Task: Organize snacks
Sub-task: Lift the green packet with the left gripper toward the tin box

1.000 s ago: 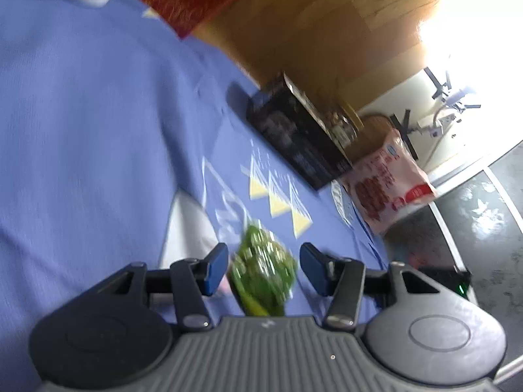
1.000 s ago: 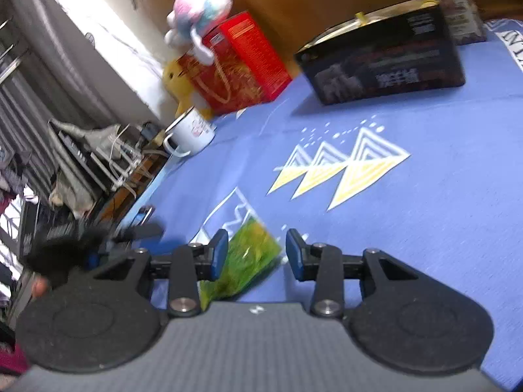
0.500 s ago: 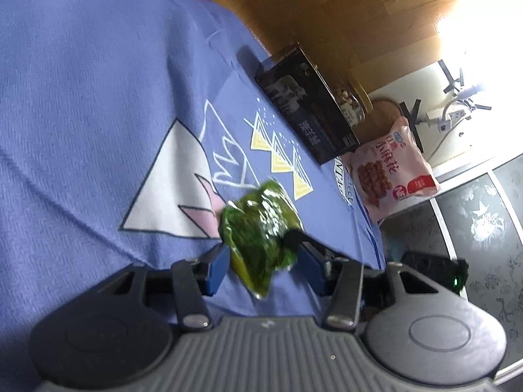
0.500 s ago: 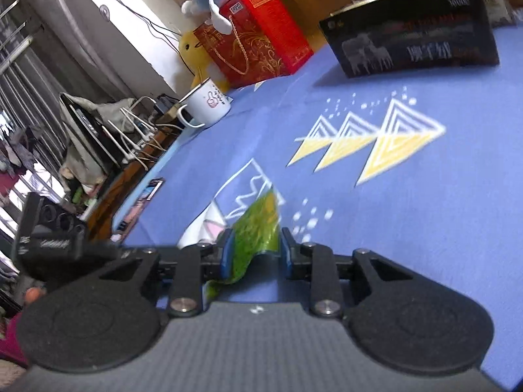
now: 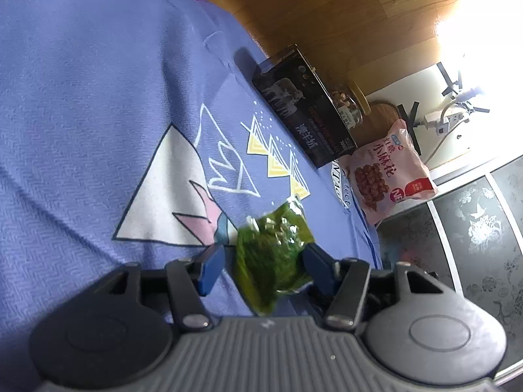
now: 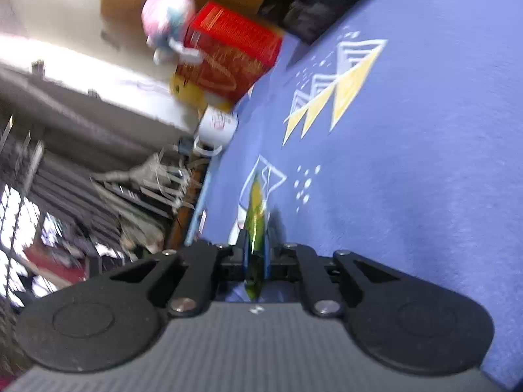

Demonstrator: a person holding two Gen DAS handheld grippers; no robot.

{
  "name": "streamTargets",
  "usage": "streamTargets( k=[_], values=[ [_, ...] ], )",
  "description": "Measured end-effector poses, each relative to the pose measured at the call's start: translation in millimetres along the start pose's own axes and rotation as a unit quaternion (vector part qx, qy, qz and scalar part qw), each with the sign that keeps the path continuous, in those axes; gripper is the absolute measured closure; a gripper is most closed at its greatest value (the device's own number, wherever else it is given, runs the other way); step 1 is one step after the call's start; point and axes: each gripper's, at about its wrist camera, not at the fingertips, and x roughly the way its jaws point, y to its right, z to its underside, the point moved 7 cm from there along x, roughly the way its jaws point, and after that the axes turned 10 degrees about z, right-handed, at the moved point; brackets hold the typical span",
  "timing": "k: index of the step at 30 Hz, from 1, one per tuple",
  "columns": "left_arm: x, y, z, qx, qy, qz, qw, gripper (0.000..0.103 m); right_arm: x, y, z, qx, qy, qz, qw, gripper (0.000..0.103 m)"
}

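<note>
Green snack packet [image 6: 254, 228] pinched edge-on in right gripper [image 6: 254, 254]; left gripper [image 5: 266, 268] opening around it.

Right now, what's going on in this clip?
A person with a handheld gripper in each hand is sorting snacks on a blue printed tablecloth. The right gripper has its jaws clamped on a small green snack packet, seen edge-on. The left gripper has its jaws opening, with a green snack packet between them, a gap showing beside one pad. A black box and a pink snack bag sit at the far edge.
</note>
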Motion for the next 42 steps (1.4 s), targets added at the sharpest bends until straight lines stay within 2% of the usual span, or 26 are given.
streamTargets(
  k=[2,6,9,11,15,17,21,25,28,30,33,34,35,37,38,42],
  values=[
    [0.0,0.9,0.2,0.000,-0.001,0.002,1.0000,0.043,-5.3,3.8,-5.2,0.031,0.006,-0.022,0.999,0.091],
    [4.5,5.8,-1.9,-0.013,-0.001,0.017,0.9998,0.027,-12.5,6.0,-11.1,0.084,0.008,-0.077,0.993,0.096],
    [15.3,14.9,-4.1,-0.018,-0.012,0.048,0.9986,0.026,-11.1,1.4,-12.8,0.096,0.003,-0.097,0.991,0.096],
    [23.6,17.5,-4.2,-0.011,-0.016,0.038,0.9991,0.026,-10.3,-2.2,-13.8,0.082,0.007,-0.085,0.993,0.096],
    [26.3,20.4,-3.4,0.016,-0.021,0.018,0.9995,0.026,-17.2,-4.7,-15.2,0.003,0.036,0.005,0.999,0.092],
    [22.4,18.1,-1.2,0.020,-0.026,0.010,0.9994,0.026,-19.4,-4.5,-15.0,-0.011,0.036,0.017,0.999,0.092],
    [5.8,12.7,5.5,0.009,-0.043,0.010,0.9990,0.026,-21.2,-2.4,-9.9,-0.025,0.014,0.027,0.999,0.092],
    [-4.6,11.9,22.8,0.006,-0.068,0.001,0.9977,0.027,-21.5,-2.9,4.8,-0.087,-0.033,0.061,0.994,0.092],
    [-4.4,15.2,37.3,0.006,-0.078,-0.001,0.9969,0.033,-19.2,-8.4,20.2,-0.122,-0.059,0.073,0.988,0.092],
    [-7.4,12.5,39.1,-0.003,-0.065,0.005,0.9979,0.036,-15.2,-10.6,28.2,-0.127,-0.073,0.071,0.987,0.094],
    [-10.3,5.1,37.1,-0.018,-0.041,0.007,0.9990,0.052,-4.7,-14.0,36.1,-0.123,-0.090,0.062,0.986,0.095],
    [-10.6,3.3,36.4,-0.019,-0.038,0.005,0.9991,0.060,-1.8,-15.0,37.9,-0.122,-0.090,0.058,0.987,0.096],
    [-10.9,1.1,36.0,-0.021,-0.035,0.002,0.9992,0.063,0.8,-17.7,39.6,-0.126,-0.089,0.057,0.986,0.096],
    [-11.8,-2.5,34.2,-0.027,-0.030,0.001,0.9992,0.078,6.2,-23.4,40.7,-0.133,-0.084,0.059,0.986,0.096],
    [-12.0,-3.5,32.7,-0.027,-0.028,0.000,0.9992,0.081,9.6,-25.9,41.4,-0.133,-0.083,0.057,0.986,0.096],
    [-10.3,4.1,18.2,-0.010,-0.020,0.009,0.9997,0.082,11.3,-29.5,36.2,-0.133,-0.071,0.058,0.987,0.096]
  ],
)
